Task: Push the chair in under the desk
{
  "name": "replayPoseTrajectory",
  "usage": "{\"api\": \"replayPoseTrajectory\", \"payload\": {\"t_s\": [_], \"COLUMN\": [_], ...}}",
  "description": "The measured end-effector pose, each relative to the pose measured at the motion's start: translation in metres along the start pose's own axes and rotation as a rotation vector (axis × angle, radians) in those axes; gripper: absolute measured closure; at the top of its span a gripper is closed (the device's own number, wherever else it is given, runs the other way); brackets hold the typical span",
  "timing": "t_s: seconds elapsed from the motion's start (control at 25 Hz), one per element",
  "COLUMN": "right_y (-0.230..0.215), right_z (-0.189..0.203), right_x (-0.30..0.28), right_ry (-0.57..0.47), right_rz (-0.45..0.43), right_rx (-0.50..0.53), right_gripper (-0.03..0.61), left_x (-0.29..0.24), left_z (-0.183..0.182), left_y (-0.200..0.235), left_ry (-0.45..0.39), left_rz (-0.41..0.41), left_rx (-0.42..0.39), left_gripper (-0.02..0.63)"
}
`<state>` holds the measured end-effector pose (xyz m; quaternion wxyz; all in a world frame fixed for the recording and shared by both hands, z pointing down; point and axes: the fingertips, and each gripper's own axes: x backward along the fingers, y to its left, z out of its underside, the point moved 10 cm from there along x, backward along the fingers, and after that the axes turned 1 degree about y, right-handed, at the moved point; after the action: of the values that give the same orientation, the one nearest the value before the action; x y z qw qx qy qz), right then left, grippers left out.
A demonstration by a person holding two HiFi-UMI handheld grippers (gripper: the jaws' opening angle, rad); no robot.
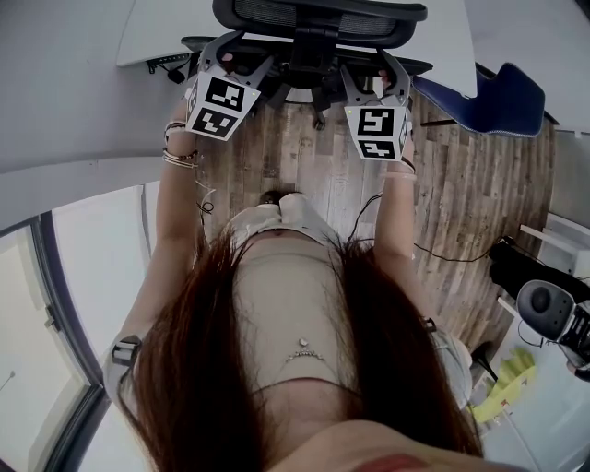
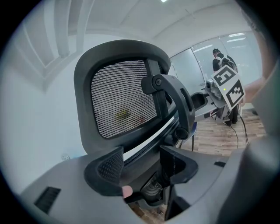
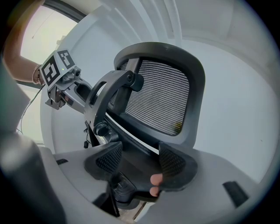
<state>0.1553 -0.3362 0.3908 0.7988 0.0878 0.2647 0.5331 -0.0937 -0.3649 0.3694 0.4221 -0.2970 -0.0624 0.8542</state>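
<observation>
The left hand-held gripper [image 1: 241,57] is held against the left side of the chair [image 1: 318,18], low on its back. In the left gripper view, this hand-held gripper [image 2: 144,168] is seen with its jaws wide apart, and the chair's [image 2: 124,98] dark lower frame is set in the gap; a firm pinch cannot be made out. The chair is placed at the edge of the white tabletop [image 1: 161,28], its mesh back turned toward the person, above the wood floor [image 1: 461,184]. The right hand-held gripper [image 1: 373,78] is set against the right side of the chair back. In its own view the right hand-held gripper [image 3: 140,164] is likewise spread wide, with the chair [image 3: 159,98] frame between the jaws.
</observation>
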Motion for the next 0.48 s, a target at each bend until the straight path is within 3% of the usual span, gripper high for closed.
{"api": "replayPoseTrajectory", "payload": {"t_s": [0.48], "right_y": [0.0018], "right_z": [-0.0009], "right_x": [0.0007], "right_ry": [0.001], "right_rz": [0.004], "right_rx": [-0.001], "right_gripper": [0.310], "left_x": [-0.0004], "left_z": [0.0013], "left_y": [0.0028], "left_ry": [-0.007], "left_rz": [0.014], "left_rx": [0.000], "left_gripper": [0.365]}}
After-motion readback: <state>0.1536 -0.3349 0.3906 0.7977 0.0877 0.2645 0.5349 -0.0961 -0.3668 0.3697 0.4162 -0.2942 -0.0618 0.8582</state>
